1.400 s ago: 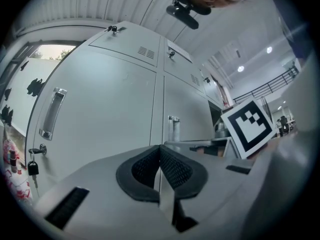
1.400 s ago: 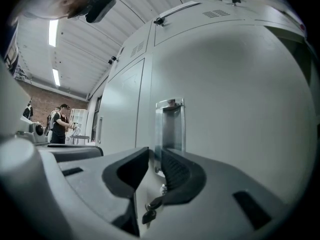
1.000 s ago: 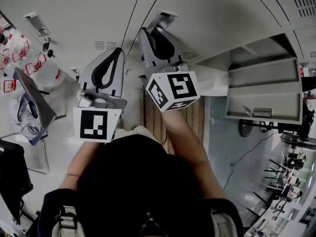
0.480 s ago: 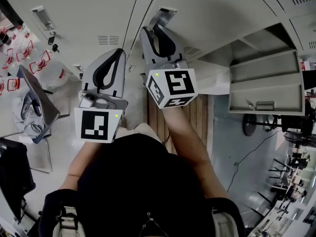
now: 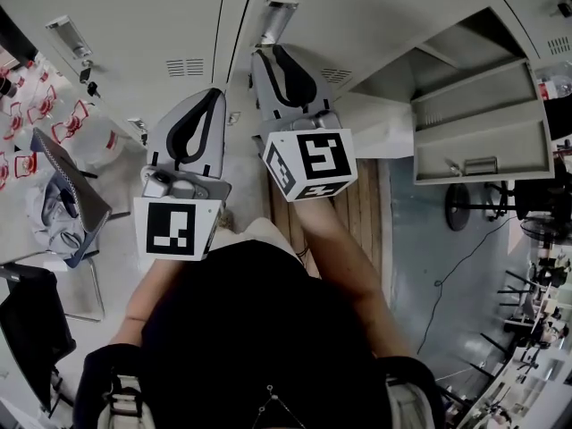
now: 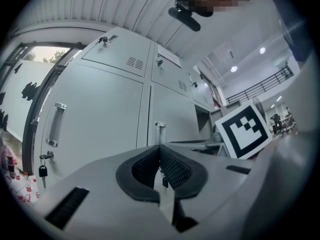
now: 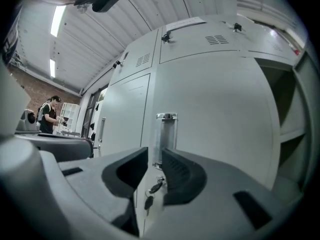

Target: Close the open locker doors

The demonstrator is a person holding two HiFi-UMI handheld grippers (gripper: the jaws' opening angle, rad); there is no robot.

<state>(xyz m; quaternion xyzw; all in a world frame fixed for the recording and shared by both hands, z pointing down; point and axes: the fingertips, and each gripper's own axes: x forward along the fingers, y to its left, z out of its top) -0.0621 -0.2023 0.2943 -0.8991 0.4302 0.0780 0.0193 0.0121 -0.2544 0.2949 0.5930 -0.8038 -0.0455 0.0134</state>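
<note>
Two claws [image 5: 217, 91] [image 5: 264, 54]; one open locker door [image 5: 483, 141]

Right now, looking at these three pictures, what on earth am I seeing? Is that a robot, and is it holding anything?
There is no robot here. A person holds a hand tool with a two-fingered claw in each hand. The top-down picture comes from a camera on the person's head, and the other two cameras ride on the claws. There is no table, only grey lockers. The left claw is shut on nothing. The right claw has just been opening and is empty. A closed door's handle shows beyond its gap, with keys hanging below. One open locker door is on the right.
</note>
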